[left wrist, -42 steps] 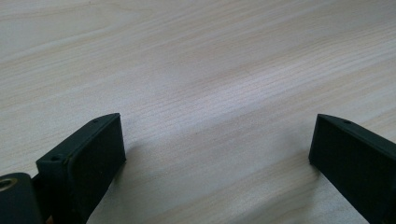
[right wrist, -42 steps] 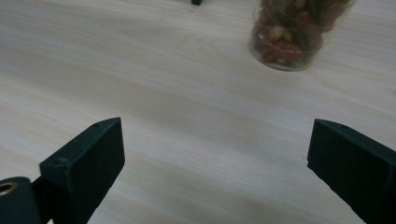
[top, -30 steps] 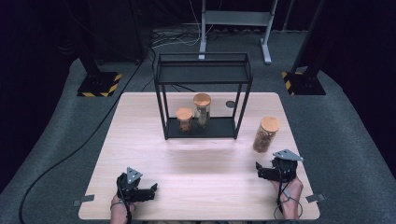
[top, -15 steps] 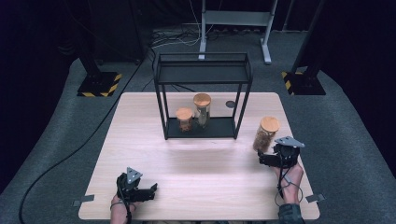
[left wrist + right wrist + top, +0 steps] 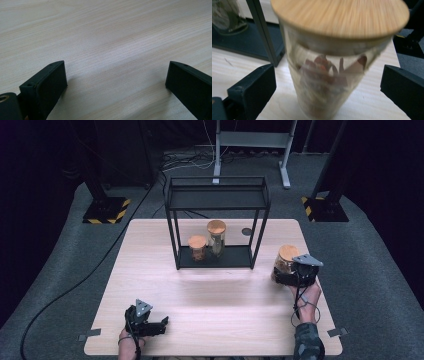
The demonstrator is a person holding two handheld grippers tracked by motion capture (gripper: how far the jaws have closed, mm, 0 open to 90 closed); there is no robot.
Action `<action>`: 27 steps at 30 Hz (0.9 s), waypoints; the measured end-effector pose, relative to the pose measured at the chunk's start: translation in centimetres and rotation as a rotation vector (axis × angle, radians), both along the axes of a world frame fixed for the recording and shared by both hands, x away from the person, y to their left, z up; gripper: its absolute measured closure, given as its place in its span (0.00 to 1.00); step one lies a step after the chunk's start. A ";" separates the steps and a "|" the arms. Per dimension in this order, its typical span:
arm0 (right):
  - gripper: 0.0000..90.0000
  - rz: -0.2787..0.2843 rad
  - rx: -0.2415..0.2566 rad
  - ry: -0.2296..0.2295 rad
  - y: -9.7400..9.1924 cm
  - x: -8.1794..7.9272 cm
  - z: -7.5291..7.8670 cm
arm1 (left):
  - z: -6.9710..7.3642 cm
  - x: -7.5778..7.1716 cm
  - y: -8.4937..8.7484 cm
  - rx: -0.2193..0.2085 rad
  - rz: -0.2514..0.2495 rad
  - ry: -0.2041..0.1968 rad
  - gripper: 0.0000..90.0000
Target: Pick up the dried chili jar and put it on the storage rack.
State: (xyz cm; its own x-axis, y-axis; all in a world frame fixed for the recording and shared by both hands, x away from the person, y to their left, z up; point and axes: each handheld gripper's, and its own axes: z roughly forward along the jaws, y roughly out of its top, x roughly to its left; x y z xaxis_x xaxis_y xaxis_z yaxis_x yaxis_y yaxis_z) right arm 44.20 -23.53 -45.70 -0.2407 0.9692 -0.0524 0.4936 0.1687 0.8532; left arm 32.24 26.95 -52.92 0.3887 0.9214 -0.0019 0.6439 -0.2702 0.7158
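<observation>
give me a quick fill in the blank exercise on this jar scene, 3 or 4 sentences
1. The lid of the jar between the right gripper's open jaws is made of ____.
2. The black rack holds ____ jars on its bottom shelf.
3. The left gripper has ____ between its open jaws.
4. The rack stands on a ____ table.

Missing words: wood; two; nothing; wooden

Your right gripper [image 5: 292, 276] hides the jar's [image 5: 285, 260] lower half from above. Up close, the jar [image 5: 332, 75] blurs; its contents can't be identified.

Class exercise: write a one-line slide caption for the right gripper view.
Open right gripper straddles a bamboo-lidded glass jar on the table, pads not touching.
</observation>
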 end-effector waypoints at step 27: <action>0.00 0.009 0.079 -0.134 -0.1 1.6 0.0 | 0.0 0.0 0.0 -0.001 -0.002 -0.001 0.03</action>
